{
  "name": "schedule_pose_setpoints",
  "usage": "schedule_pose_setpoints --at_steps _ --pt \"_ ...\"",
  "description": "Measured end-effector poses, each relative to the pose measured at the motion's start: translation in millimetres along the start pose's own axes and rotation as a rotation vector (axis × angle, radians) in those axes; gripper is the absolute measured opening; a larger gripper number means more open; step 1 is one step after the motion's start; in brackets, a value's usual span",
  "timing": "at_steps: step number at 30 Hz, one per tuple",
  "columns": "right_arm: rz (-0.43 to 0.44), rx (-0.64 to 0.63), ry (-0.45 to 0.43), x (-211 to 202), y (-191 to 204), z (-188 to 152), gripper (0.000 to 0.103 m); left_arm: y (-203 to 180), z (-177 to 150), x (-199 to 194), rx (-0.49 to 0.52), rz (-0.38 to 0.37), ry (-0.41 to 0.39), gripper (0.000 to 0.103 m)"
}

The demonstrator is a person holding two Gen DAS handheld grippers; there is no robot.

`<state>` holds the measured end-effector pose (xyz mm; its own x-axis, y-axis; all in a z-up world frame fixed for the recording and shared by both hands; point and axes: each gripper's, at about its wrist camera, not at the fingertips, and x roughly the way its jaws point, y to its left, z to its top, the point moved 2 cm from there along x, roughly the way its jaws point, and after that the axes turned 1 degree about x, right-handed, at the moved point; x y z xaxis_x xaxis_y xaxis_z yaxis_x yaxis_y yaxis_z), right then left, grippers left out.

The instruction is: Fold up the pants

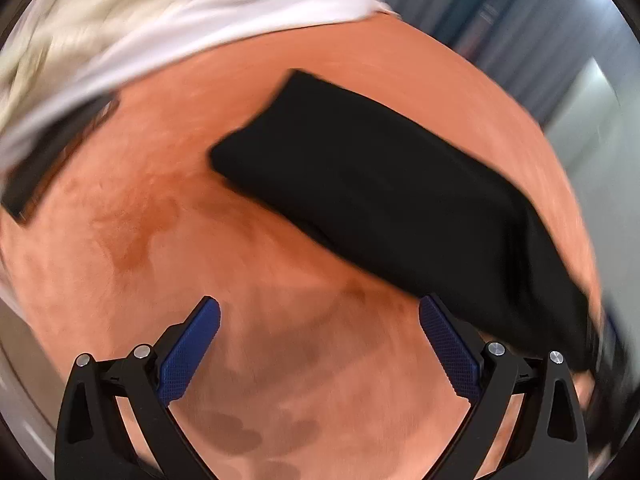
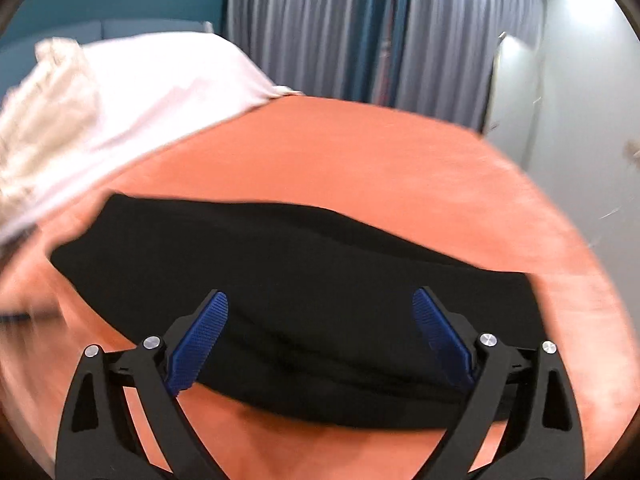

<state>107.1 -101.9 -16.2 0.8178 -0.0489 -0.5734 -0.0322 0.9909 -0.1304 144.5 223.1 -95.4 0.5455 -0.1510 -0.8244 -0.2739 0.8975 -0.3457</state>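
Note:
The black pants [image 1: 384,200] lie folded into a long flat bundle on the orange bed cover [image 1: 160,240]. In the left wrist view they run from the upper middle down to the right edge. My left gripper [image 1: 320,312] is open and empty, above bare cover just left of the bundle. In the right wrist view the pants [image 2: 288,288] stretch across the middle. My right gripper [image 2: 320,304] is open and empty, hovering over the bundle's near side. Both views are motion-blurred.
A white sheet [image 1: 224,12] and a cream blanket [image 1: 60,32] lie at the head of the bed. A dark flat object [image 1: 56,152] lies on the cover at the left. Grey curtains [image 2: 320,28] and a pale wall [image 2: 580,100] stand beyond the bed.

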Motion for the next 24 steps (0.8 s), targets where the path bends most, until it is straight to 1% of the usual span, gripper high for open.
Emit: schedule_pose_setpoints --at_steps 2,4,6,9,10,11,12,13,14,15,16,17,19,21,22,24 --pt "-0.063 -0.002 0.015 -12.7 -25.5 -18.8 0.092 20.4 18.5 16.5 -0.121 -0.021 -0.008 0.097" --pt "-0.085 0.034 0.035 -20.6 -50.1 -35.7 0.094 30.7 31.9 26.0 -0.188 -0.024 -0.047 0.097" --pt "-0.087 0.075 0.060 -24.7 -68.9 -50.8 0.095 31.1 48.6 32.2 -0.214 -0.004 -0.106 0.097" --pt "-0.072 0.143 0.086 -23.8 -93.9 -74.1 0.095 31.4 62.9 53.6 -0.247 -0.008 -0.109 0.097" --pt "-0.073 0.155 0.096 -21.3 -99.0 -80.7 0.095 30.5 65.5 57.2 -0.257 0.006 -0.132 0.097" --pt "-0.076 0.160 0.102 -20.4 -101.9 -85.7 0.096 25.7 67.0 59.6 -0.260 0.040 -0.148 0.097" --pt "-0.078 0.165 0.112 -15.6 -104.7 -89.6 0.097 20.2 68.2 61.5 -0.244 0.060 -0.148 0.095" --pt "-0.078 0.172 0.128 -9.3 -102.0 -94.9 0.098 11.2 70.4 63.0 -0.214 0.086 -0.144 0.087" --pt "-0.069 0.191 0.162 -0.8 -104.5 -101.8 0.098 4.9 71.0 63.1 -0.188 0.100 -0.145 0.040" --pt "-0.051 0.213 0.193 4.6 -105.0 -108.5 0.098 -3.1 72.9 62.9 -0.156 0.101 -0.130 0.012" --pt "-0.033 0.234 0.211 9.2 -108.1 -109.4 0.098 -12.1 75.1 58.4 -0.126 0.120 -0.129 0.011" --pt "-0.017 0.244 0.213 10.2 -110.9 -110.2 0.098 -28.1 78.1 44.3 -0.082 0.123 -0.167 0.011" --pt "0.007 0.260 0.223 14.0 -114.2 -112.4 0.098 -60.6 77.1 18.2 -0.005 0.068 -0.226 0.011" --pt "0.039 0.282 0.204 14.4 -120.2 -112.1 0.098 -111.3 66.9 -12.8 0.096 -0.008 -0.272 0.010" --pt "0.053 0.293 0.198 14.1 -124.2 -111.8 0.098 -138.9 58.0 -26.2 0.153 -0.056 -0.281 0.010" --pt "0.108 0.347 0.162 10.8 -137.5 -115.6 0.098 -199.8 31.5 -47.5 0.275 -0.141 -0.282 0.011"
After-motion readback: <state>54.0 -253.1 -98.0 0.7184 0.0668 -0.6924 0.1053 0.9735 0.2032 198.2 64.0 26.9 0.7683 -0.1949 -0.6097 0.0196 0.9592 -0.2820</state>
